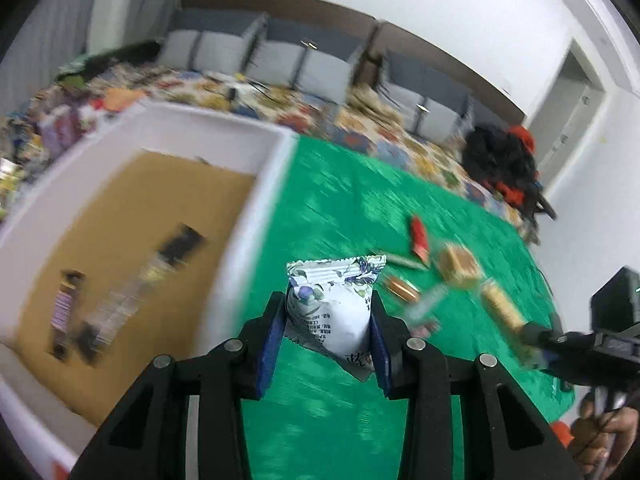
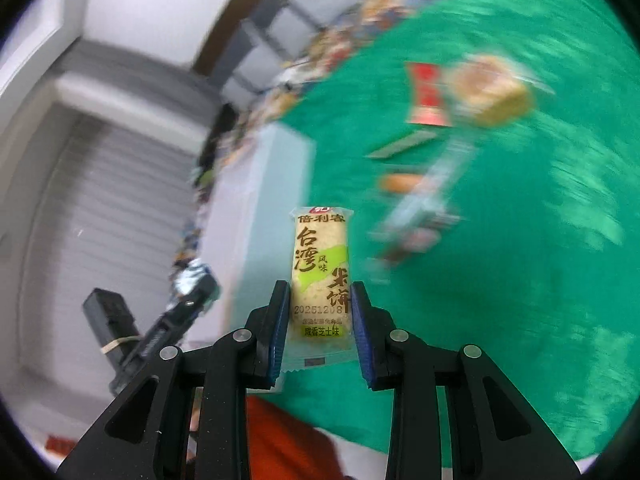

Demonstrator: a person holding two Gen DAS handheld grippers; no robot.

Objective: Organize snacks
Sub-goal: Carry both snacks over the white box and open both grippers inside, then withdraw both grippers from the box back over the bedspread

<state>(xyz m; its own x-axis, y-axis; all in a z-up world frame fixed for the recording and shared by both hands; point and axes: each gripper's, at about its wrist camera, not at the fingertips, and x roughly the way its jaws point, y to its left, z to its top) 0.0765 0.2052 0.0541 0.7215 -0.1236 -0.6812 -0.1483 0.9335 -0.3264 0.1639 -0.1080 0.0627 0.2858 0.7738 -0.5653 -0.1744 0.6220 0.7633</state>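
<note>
**Both tools loaded, box waiting on the left**

Over on the far left sits the white box [image 1: 224, 132] with a cardboard floor, a few dark wrapped snacks [image 1: 72, 312] already lying in it. Right beside it, above the green table [image 1: 340, 208], the left tool [image 1: 328, 320] is clamped on a white floral pouch [image 1: 332, 304], pads squeezing its lower sides. That pouch looks puffy and light, so it'll squish rather than slip; holding it low on the body seems fine.

Further right, loose snacks are scattered on the cloth: a red packet [image 1: 419, 238], a tan biscuit pack [image 1: 458, 266] and some blurry ones.

Rightmost, the right tool [image 2: 320, 320] is clamped on a rice cracker bar [image 2: 322, 264], gripped near its bottom end and standing upright. I'd guess it's light, stiff and brittle inside a slick wrapper, so too hard a squeeze could crack it.
</note>
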